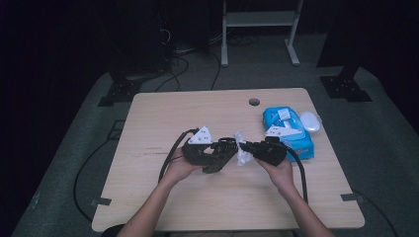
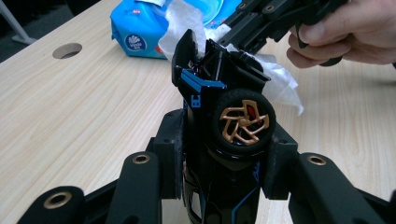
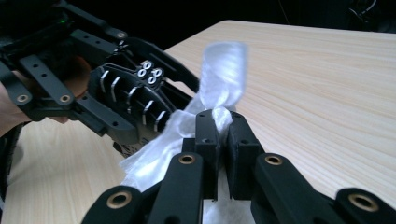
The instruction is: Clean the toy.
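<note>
A black toy car (image 2: 224,88) with blue trim and a gold-spoked wheel (image 2: 243,122) stands nose-up between my left gripper's (image 2: 224,154) pads; that gripper is shut on it. In the high view the left gripper (image 1: 225,148) and the car (image 1: 228,144) hover over the table's middle. My right gripper (image 3: 223,126) is shut on a crumpled white wipe (image 3: 224,74), which lies against the car's (image 3: 130,107) end. From the left gripper view, the right gripper (image 2: 233,37) reaches in from the upper right, with the wipe (image 2: 280,79) draped behind the car. The right gripper (image 1: 244,146) meets the left tip to tip.
A blue pack of wipes (image 1: 291,131) lies on the wooden table (image 1: 197,197) at the right, with a small white lid (image 1: 310,121) beside it. A cable hole (image 1: 254,102) sits near the far edge. Cables trail from both grippers toward the near edge.
</note>
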`<state>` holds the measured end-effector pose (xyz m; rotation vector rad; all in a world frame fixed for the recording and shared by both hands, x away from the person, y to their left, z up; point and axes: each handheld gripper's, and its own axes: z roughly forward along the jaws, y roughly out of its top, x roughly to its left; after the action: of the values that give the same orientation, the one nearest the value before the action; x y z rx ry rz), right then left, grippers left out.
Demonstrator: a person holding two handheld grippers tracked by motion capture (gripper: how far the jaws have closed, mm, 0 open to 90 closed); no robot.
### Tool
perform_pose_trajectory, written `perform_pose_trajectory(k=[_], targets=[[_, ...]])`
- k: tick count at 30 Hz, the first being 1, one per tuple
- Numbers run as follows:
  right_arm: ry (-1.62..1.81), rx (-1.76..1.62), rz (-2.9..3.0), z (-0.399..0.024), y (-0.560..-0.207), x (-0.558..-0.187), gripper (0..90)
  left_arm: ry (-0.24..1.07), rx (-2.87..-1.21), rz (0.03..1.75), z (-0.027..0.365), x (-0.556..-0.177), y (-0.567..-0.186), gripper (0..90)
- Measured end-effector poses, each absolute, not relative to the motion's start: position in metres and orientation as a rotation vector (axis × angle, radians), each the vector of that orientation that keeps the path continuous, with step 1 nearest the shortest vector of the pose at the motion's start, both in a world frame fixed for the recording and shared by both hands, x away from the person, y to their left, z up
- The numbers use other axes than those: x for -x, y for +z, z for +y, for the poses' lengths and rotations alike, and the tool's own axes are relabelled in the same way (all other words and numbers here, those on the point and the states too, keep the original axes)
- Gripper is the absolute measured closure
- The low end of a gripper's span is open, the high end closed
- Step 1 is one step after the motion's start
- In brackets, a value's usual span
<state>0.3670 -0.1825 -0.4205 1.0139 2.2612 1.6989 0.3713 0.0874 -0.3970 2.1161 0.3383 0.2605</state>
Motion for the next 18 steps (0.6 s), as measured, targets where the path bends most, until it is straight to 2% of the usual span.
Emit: perform_pose_trajectory(k=[18], targets=[[1.775, -0.973, 2.222, -0.178, -0.403, -0.360, 84.2, 0.235, -2.115, 0.324, 0.085, -0.370, -0.398, 57.7]])
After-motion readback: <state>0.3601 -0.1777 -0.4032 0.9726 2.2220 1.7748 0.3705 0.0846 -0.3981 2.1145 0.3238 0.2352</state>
